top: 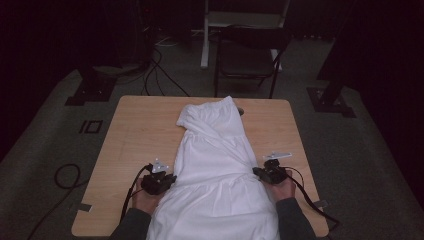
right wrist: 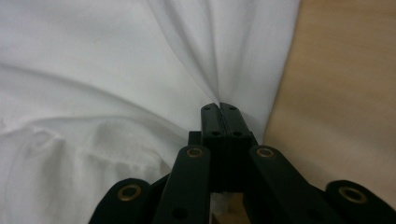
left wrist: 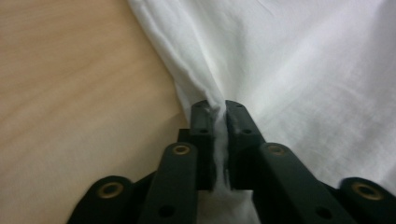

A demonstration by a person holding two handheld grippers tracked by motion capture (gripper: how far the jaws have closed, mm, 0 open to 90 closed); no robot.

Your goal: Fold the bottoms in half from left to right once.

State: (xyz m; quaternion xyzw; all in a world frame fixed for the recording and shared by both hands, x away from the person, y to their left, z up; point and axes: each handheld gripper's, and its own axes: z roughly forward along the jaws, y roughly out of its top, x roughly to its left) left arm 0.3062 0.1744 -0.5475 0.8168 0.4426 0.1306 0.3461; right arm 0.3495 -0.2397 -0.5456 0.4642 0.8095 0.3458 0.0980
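Both claws, left claw and right claw, clamped on white garment side edges; soft, limp, you'll get sag.

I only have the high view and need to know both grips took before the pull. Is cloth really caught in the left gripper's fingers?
Observer: Yes. In the left gripper view, the left gripper has a bunched edge of the white garment pinched between its fingers.
Operator: And the right one?
Observer: The right gripper is shut tight, fingers meeting, with a fold of the garment drawn into a crease at their tips.
Operator: Is either grip near the cloth's edge?
Observer: Both are. Bare wooden table shows right beside each gripper, so each holds the garment close to its side edge.
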